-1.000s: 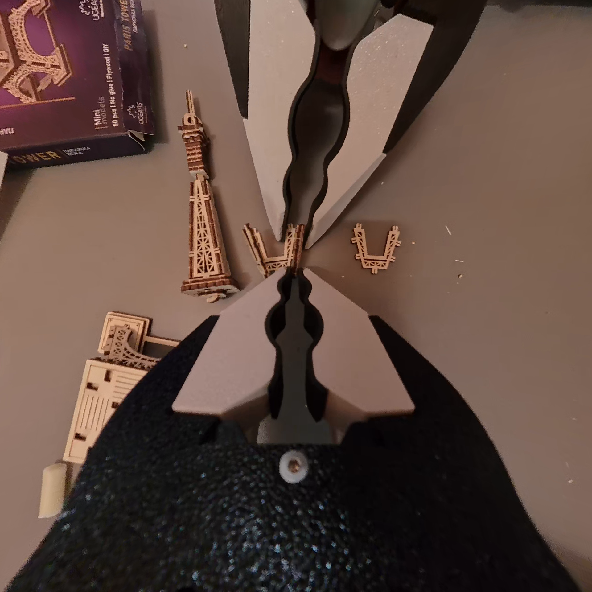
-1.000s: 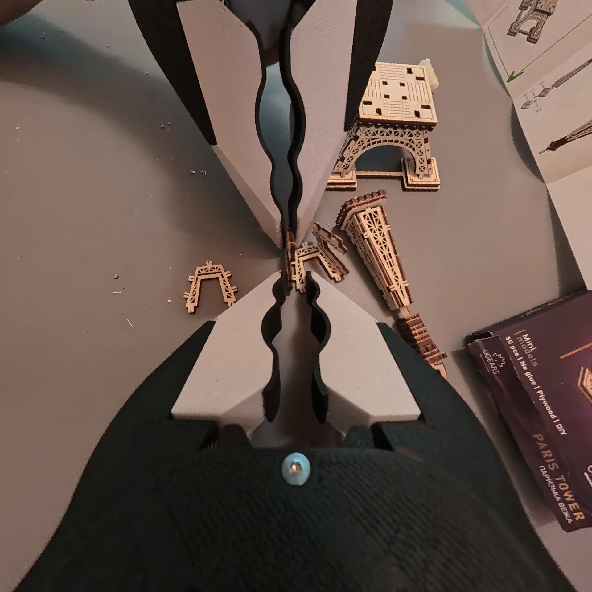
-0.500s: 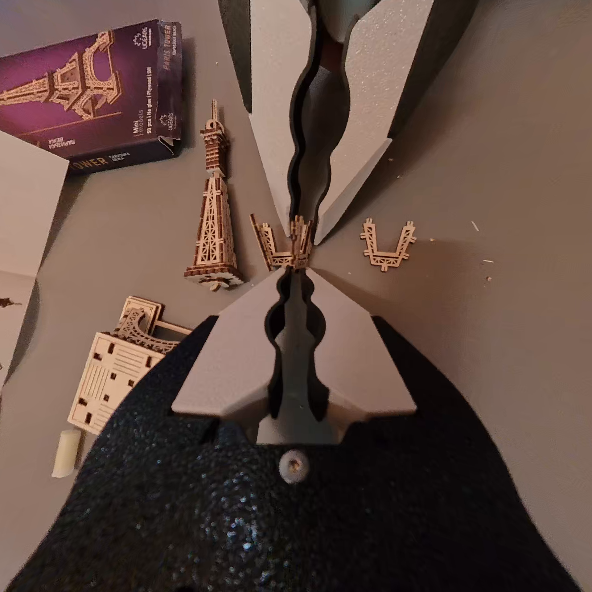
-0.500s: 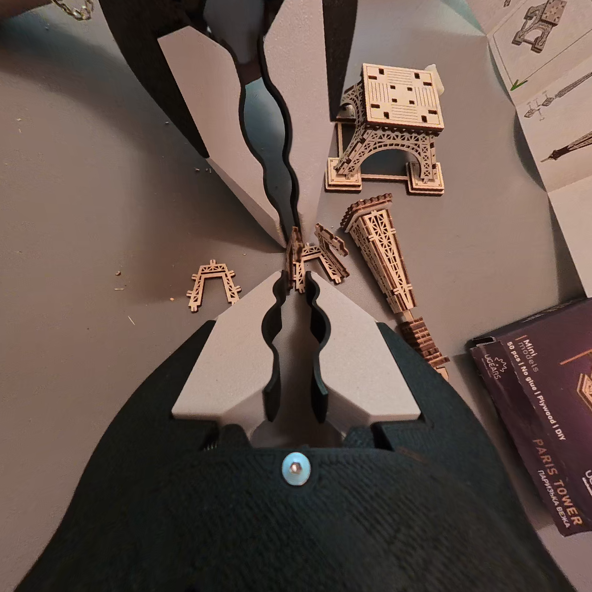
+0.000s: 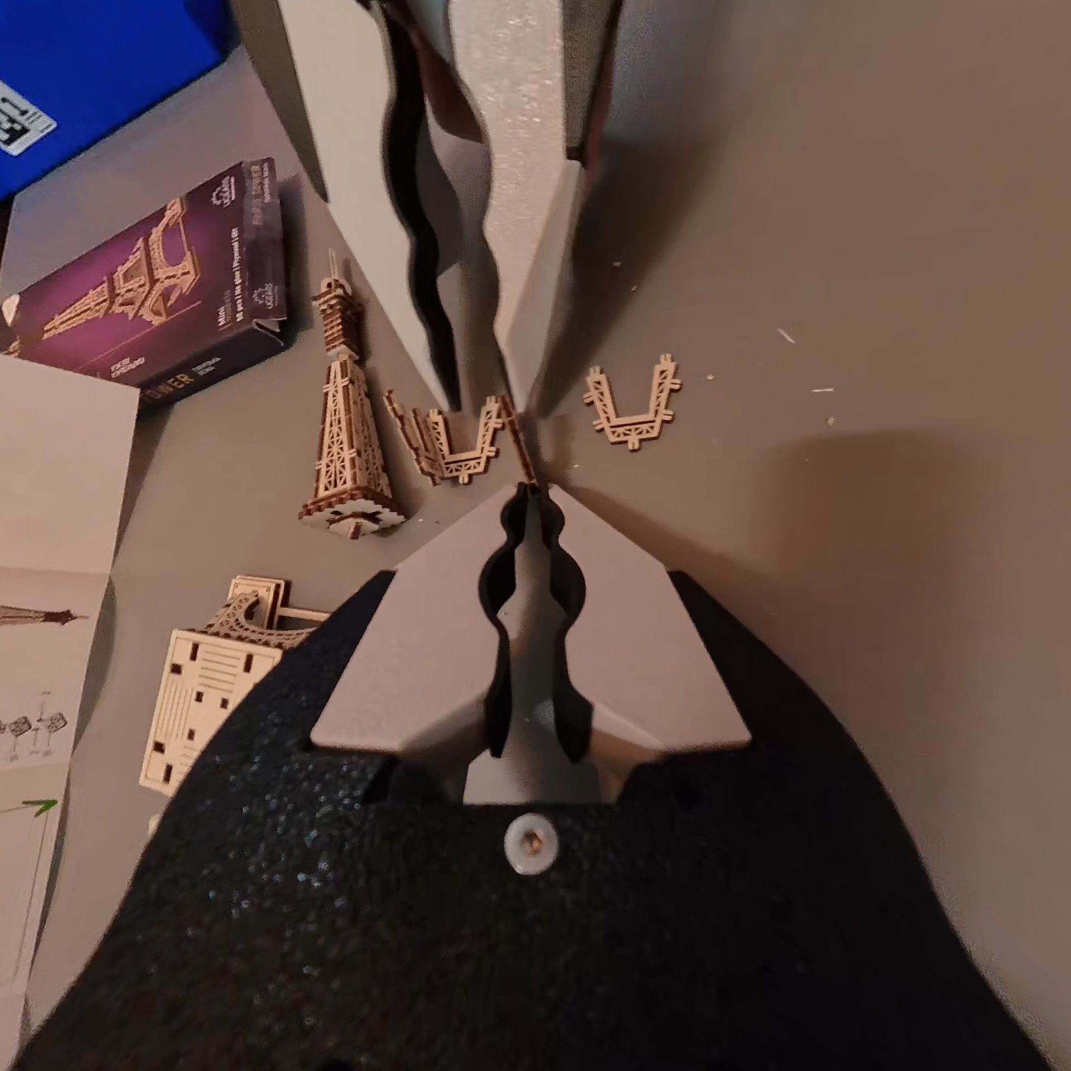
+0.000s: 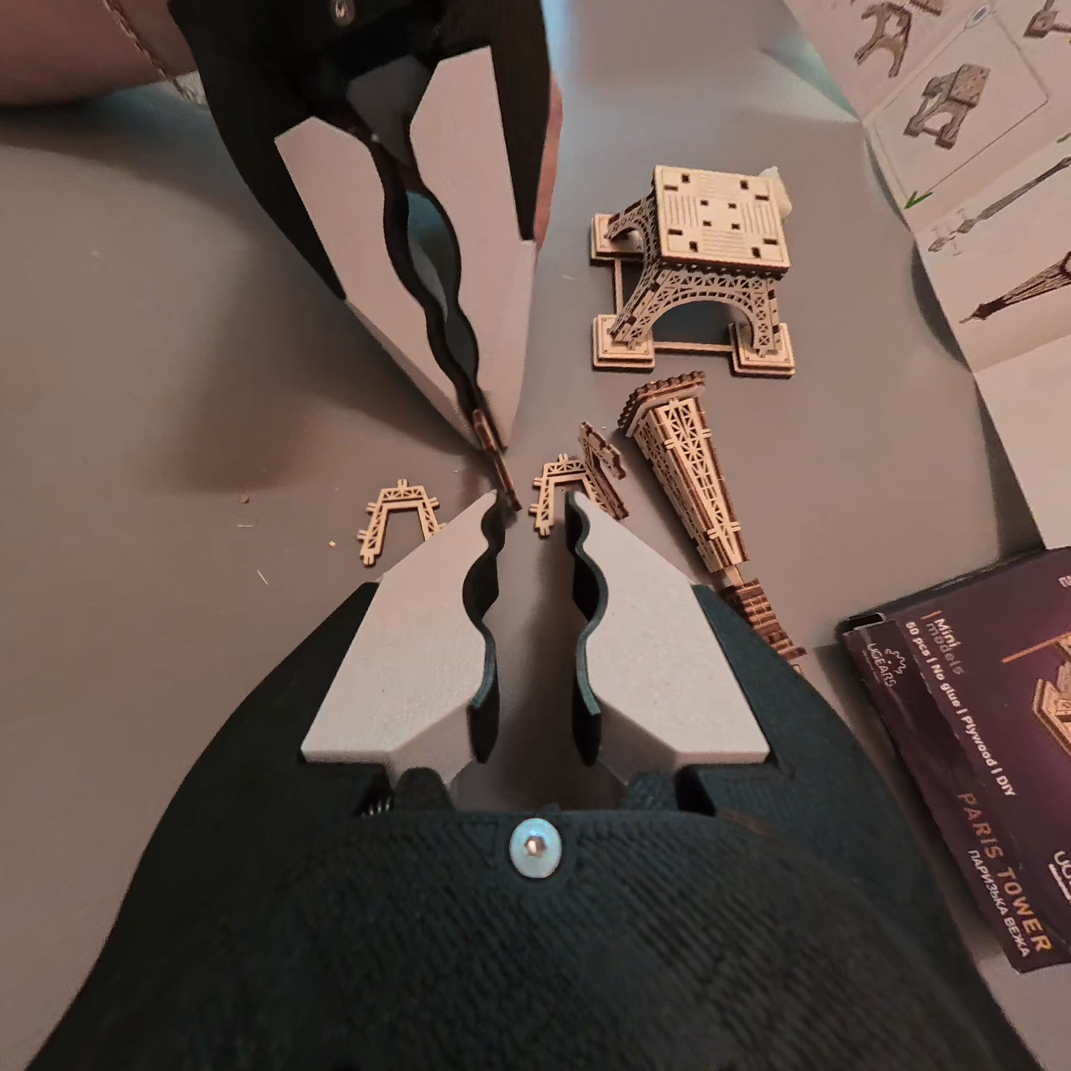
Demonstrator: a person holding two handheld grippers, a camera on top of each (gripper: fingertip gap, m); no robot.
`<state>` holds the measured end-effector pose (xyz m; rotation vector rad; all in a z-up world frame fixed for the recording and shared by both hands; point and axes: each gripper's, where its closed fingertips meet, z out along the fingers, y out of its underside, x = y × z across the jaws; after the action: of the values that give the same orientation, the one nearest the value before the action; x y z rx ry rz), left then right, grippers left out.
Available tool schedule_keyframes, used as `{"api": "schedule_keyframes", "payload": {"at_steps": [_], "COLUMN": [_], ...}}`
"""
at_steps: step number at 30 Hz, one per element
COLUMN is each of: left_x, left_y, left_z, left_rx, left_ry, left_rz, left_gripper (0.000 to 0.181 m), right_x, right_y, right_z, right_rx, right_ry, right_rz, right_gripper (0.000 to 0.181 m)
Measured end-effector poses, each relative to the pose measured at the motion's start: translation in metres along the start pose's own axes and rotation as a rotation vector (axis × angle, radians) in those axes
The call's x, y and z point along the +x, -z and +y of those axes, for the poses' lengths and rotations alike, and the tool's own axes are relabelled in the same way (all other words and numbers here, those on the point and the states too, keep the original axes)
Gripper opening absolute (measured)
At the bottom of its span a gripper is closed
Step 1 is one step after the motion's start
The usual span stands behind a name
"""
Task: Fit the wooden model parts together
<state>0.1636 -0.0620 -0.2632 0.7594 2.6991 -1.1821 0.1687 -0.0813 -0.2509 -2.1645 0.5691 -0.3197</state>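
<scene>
A: Right gripper (image 6: pixel 530 510), nearest: jaws parted, holding nothing, tips either side of the joined lattice pair (image 6: pixel 571 481) on the grey table (image 6: pixel 174 348).

B: Left gripper (image 6: pixel 487 432)?

A: Clenched on a thin lattice piece (image 5: pixel 524 449), held edge-on just beside that pair, apparently not slotted in.

B: Farther off?

A: A loose U-shaped lattice panel (image 5: pixel 631 408) lies flat; the spire section (image 6: pixel 689 481) lies on its side; the arched tower base (image 6: pixel 695 272) stands beyond.

B: Risks?

A: Thin plywood: a skewed push could snap a tab. Nothing braces the pair, so it may slide.
</scene>
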Motion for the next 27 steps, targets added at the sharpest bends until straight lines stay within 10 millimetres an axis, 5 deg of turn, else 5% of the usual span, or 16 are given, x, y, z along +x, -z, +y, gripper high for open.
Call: {"api": "schedule_keyframes", "payload": {"at_steps": [5, 9, 12, 20, 21, 27], "left_x": [0.008, -0.021, -0.038, -0.034, -0.036, -0.039], "left_y": [0.013, 0.026, 0.017, -0.012, -0.012, 0.000], "left_z": [0.004, -0.011, -0.015, -0.003, -0.004, 0.001], "left_rx": [0.016, 0.119, 0.089, -0.073, -0.072, -0.100], "left_ry": [-0.001, 0.186, 0.332, 0.342, 0.330, 0.182], "left_rz": [0.065, -0.014, -0.062, -0.091, -0.118, -0.326], "left_gripper": [0.021, 0.020, 0.021, 0.014, 0.001, 0.001], "right_x": [0.013, 0.008, 0.009, 0.015, 0.014, 0.009], "right_y": [0.014, 0.013, 0.005, -0.001, -0.001, 0.003], "right_z": [-0.010, -0.008, 0.000, 0.008, 0.008, 0.005], "right_rx": [0.106, 0.091, 0.021, -0.049, -0.048, -0.017], "right_ry": [-0.089, -0.078, -0.042, -0.013, -0.009, 0.015], "right_rz": [0.039, 0.012, 0.056, 0.123, 0.122, 0.124], "right_gripper": [0.008, 0.009, 0.014, 0.015, 0.014, 0.021]}}
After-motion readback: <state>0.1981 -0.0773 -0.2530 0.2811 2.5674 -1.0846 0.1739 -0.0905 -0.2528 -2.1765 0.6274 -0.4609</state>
